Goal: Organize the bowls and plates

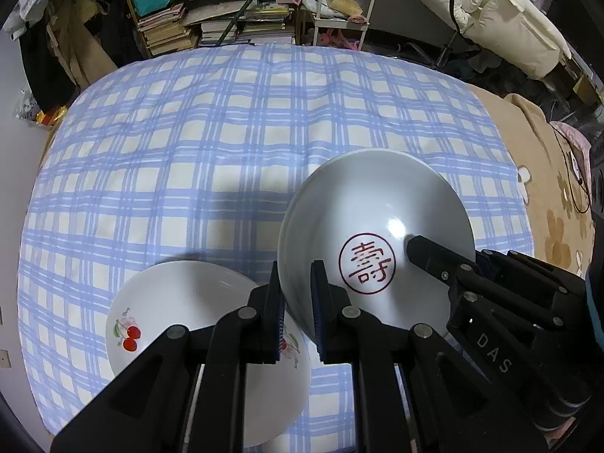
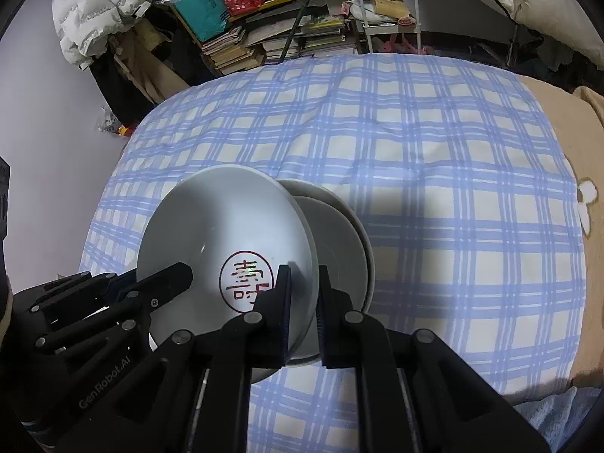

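Both tongs pinch the same bowl [image 1: 377,234], which carries a red seal mark: left gripper [image 1: 298,302] on its left rim, right gripper [image 2: 305,294] on the opposite rim. Cherry plate [image 1: 181,309] lies below-left of the left gripper, other dishes [image 2: 339,241] just right of the right gripper.

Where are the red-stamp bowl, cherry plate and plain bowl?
red-stamp bowl [image 1: 377,211]: left wrist view, bare inner wall.
cherry plate [image 1: 181,294]: left wrist view, white centre.
plain bowl [image 2: 339,249]: right wrist view, inner wall.
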`<action>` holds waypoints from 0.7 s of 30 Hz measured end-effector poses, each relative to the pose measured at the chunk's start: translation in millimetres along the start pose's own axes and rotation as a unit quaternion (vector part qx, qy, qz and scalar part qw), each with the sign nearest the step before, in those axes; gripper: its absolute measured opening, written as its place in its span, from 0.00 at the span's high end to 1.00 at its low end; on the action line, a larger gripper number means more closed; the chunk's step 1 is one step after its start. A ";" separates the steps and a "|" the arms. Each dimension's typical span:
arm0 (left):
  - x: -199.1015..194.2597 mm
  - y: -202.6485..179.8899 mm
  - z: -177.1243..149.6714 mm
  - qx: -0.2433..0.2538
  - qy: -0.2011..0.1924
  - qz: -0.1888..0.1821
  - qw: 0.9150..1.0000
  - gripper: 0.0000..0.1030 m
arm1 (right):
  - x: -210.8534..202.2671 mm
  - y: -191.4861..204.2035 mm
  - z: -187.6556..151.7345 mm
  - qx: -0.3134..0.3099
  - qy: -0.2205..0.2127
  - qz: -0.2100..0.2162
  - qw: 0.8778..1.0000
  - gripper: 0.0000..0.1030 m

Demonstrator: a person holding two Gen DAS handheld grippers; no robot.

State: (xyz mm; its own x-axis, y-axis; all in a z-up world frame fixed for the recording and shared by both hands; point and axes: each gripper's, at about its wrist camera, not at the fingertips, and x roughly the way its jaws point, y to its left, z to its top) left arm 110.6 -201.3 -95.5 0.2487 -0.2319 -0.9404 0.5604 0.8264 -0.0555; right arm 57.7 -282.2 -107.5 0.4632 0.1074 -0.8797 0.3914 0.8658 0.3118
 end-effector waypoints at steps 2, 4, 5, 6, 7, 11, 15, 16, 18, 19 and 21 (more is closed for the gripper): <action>1.8 0.2 0.3 -0.002 0.001 -0.002 1.000 0.88 | 2.8 -0.2 1.2 0.000 0.001 -0.003 1.000 0.87; 3.8 0.0 0.2 -0.003 0.004 -0.003 1.000 0.88 | 3.8 -1.1 1.9 -0.001 0.003 -0.005 1.000 0.87; 4.9 -0.4 0.0 -0.003 0.005 -0.005 1.000 0.88 | 4.7 -2.1 2.8 0.000 0.004 -0.006 1.000 0.87; 5.6 -1.0 0.1 -0.002 0.006 -0.006 1.000 0.88 | 5.4 -2.9 3.1 0.000 0.005 -0.007 1.000 0.87; 6.5 -1.9 0.0 -0.001 0.007 -0.007 1.000 0.88 | 5.8 -3.8 3.3 0.001 0.004 -0.010 1.000 0.87; 10.6 -7.1 0.2 0.005 0.011 -0.005 1.000 0.88 | 6.4 -7.7 3.4 0.002 0.002 -0.024 1.000 0.87; 15.2 -11.5 -0.5 0.009 0.017 -0.001 1.000 0.88 | 7.8 -8.7 1.4 0.005 0.005 -0.035 0.999 0.87; 15.9 -12.1 -0.8 0.010 0.017 -0.001 1.000 0.88 | 7.9 -9.8 1.4 0.005 0.005 -0.038 0.999 0.87; 18.5 -12.6 -1.7 0.008 0.021 0.000 1.000 0.88 | 7.3 -9.2 -0.2 0.006 0.005 -0.040 0.999 0.87; 19.3 -12.7 -2.2 0.006 0.020 0.000 1.000 0.88 | 7.1 -10.5 0.1 0.007 0.006 -0.041 0.999 0.87; 20.6 -14.4 -3.3 0.007 0.019 0.003 1.000 0.87 | 5.9 -10.7 -0.8 0.010 0.005 -0.041 0.999 0.87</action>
State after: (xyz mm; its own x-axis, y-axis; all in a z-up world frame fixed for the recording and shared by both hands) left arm 105.1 -216.3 -115.2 0.2227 -0.2064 -0.9528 0.5698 0.8206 -0.0445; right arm 55.6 -290.4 -116.4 0.4204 0.0420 -0.9064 0.4442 0.8615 0.2459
